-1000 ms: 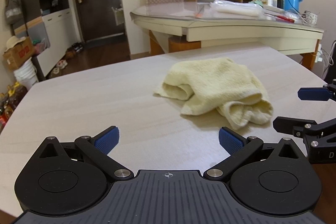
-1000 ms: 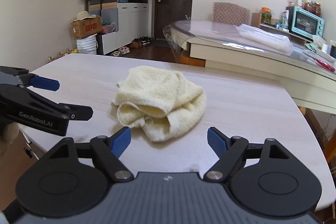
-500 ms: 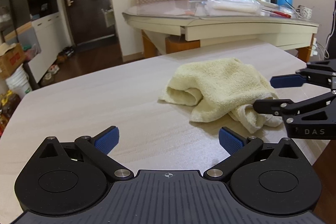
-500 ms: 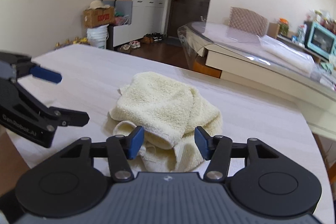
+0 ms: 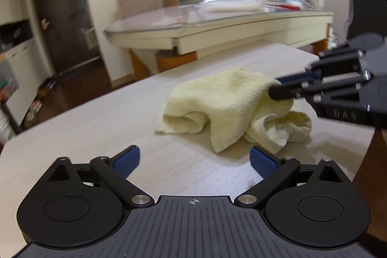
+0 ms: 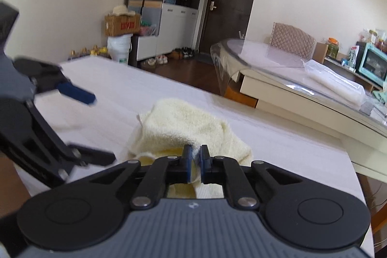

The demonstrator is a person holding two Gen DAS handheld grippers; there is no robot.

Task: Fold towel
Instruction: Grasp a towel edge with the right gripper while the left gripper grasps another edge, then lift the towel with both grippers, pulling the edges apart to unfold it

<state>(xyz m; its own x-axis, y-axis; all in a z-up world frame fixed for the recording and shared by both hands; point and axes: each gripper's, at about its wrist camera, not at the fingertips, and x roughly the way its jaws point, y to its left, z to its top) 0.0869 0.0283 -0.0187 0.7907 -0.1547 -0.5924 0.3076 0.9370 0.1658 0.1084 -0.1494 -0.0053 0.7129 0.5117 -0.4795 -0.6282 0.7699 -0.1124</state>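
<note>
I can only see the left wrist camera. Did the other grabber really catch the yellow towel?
Observer: Yes. In the right wrist view, the right gripper has just closed its jaws on a fold of the towel, and cloth is pinched between them.
Operator: What does my grabber look like from there?
Observer: The left gripper hangs over the table, left of the towel in that view. Its jaws have just been closing a bit, but they stand open with nothing between them.
</note>
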